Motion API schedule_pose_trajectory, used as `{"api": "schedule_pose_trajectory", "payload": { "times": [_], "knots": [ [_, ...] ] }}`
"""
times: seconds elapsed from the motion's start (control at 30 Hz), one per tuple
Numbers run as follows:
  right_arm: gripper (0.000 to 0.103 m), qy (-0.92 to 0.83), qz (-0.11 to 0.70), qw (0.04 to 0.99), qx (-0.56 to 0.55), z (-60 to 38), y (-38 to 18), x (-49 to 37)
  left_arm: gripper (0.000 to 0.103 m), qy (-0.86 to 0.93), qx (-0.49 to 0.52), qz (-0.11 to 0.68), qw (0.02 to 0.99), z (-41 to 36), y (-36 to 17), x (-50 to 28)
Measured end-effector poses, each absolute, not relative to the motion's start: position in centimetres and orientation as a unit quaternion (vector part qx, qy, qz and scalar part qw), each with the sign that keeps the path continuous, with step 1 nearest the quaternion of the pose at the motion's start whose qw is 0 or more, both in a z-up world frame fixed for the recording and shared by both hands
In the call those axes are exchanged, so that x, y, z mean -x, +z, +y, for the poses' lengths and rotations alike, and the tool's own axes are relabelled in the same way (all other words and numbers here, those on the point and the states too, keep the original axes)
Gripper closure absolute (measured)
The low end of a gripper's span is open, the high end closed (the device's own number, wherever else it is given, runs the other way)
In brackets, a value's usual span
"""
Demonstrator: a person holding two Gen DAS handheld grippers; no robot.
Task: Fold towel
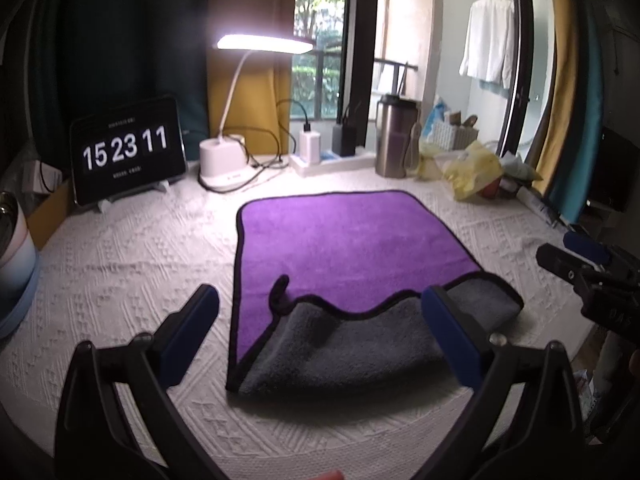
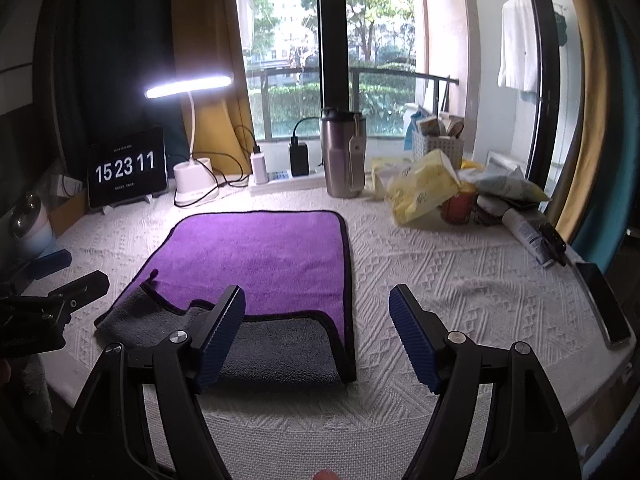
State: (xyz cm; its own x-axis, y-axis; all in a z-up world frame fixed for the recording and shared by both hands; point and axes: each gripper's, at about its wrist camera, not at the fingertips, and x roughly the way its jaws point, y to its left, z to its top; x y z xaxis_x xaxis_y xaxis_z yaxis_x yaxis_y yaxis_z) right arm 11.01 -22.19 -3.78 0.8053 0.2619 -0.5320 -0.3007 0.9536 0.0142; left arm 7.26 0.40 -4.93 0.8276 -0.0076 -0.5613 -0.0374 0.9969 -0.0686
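A purple towel with a black border lies flat on the white textured tablecloth; its near edge is turned over and shows the grey underside. It also shows in the right wrist view, grey flap at the front. My left gripper is open and empty, just above the near folded edge. My right gripper is open and empty, above the towel's near right corner. The right gripper shows at the right edge of the left wrist view, the left gripper at the left edge of the right wrist view.
At the back stand a tablet clock, a lit desk lamp, chargers with cables, a steel tumbler, a white basket and yellow packets. A tube and phone lie at right. A cup stands at left.
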Motion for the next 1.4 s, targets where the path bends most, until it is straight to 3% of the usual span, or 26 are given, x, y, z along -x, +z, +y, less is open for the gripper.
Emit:
{"api": "schedule_pose_trajectory", "payload": {
  "times": [0.3,0.47,0.63,0.7,0.83,0.97,1.07,1.13,1.4],
  "knots": [
    [0.031,0.175,0.342,0.923,0.029,-21.6,-6.8,-14.7,0.002,0.001,0.038,0.361,0.932,0.5,-8.0,-11.0],
    [0.032,0.190,0.379,0.905,0.031,-21.3,-8.7,-16.6,0.013,-0.006,0.031,0.396,0.918,0.4,-9.6,-12.5],
    [0.036,0.197,0.401,0.894,0.041,-20.9,-9.8,-17.6,0.037,-0.006,0.032,0.431,0.902,0.5,-11.2,-13.5],
    [0.037,0.200,0.406,0.890,0.043,-20.7,-10.1,-18.0,0.041,-0.003,0.027,0.434,0.900,0.5,-11.4,-13.5],
    [0.050,0.204,0.421,0.882,0.059,-20.2,-10.8,-18.3,0.055,0.001,0.016,0.434,0.901,0.3,-11.5,-13.6],
    [0.082,0.203,0.413,0.885,0.077,-19.7,-10.8,-18.0,0.072,0.001,0.024,0.432,0.902,0.4,-11.4,-13.5],
    [0.095,0.204,0.407,0.887,0.082,-19.6,-10.7,-17.9,0.080,-0.004,0.036,0.433,0.901,0.6,-11.3,-13.4],
    [0.097,0.203,0.400,0.889,0.085,-19.6,-10.6,-17.7,0.088,-0.007,0.041,0.431,0.901,0.6,-11.1,-13.2],
    [0.098,0.198,0.356,0.909,0.094,-20.0,-8.4,-16.6,0.094,-0.008,0.048,0.403,0.914,0.3,-9.5,-12.4]
  ]
}}
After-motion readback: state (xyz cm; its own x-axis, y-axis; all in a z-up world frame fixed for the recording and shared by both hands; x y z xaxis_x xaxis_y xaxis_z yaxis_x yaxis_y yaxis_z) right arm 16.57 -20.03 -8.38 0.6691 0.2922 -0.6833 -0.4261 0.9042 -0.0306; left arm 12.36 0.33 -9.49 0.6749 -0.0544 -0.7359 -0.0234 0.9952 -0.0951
